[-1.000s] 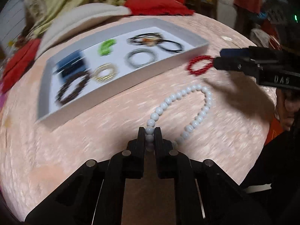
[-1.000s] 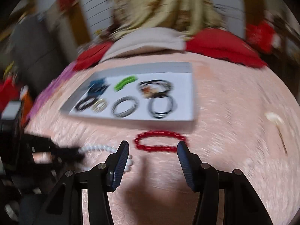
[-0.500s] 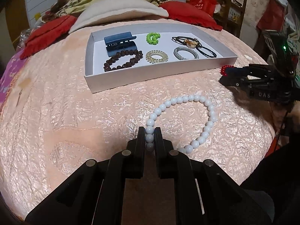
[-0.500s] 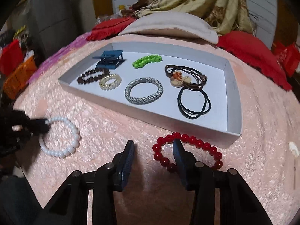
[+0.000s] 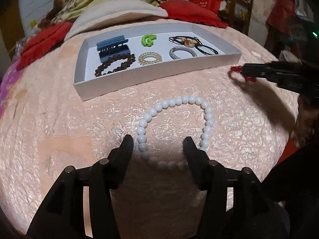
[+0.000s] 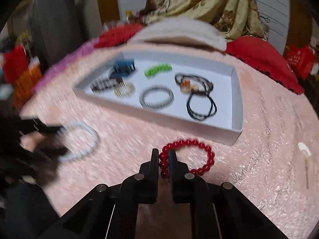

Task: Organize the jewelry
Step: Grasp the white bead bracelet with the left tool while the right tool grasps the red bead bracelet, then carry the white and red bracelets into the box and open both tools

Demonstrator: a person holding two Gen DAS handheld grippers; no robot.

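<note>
The left claw (image 5: 157, 144) hangs released over the near arc of the white bead bracelet (image 5: 175, 127), which lies flat on the pink table (image 5: 59, 119). To its right, near the tray (image 6: 237, 103), the right claw (image 6: 163, 160) is clenched on the red bead bracelet (image 6: 191, 155). Lift it straight up, clear the tray's near wall, and set it down in bare space beside the black cords (image 6: 201, 105).

At 6 o'clock the right gripper (image 6: 163, 155) pinches the left side of the red bead bracelet (image 6: 201, 145), which lies on the pink bedspread (image 6: 269, 139) just before the near wall of the white tray (image 6: 237, 91). The tray, toward 12 o'clock, holds a blue hair clip (image 6: 124, 66), a green bracelet (image 6: 158, 69), a grey bangle (image 6: 156, 99) and black cords (image 6: 201, 106), all blurred. At 9 o'clock a white bead bracelet (image 6: 87, 139) lies beside the left gripper (image 6: 57, 129).
</note>
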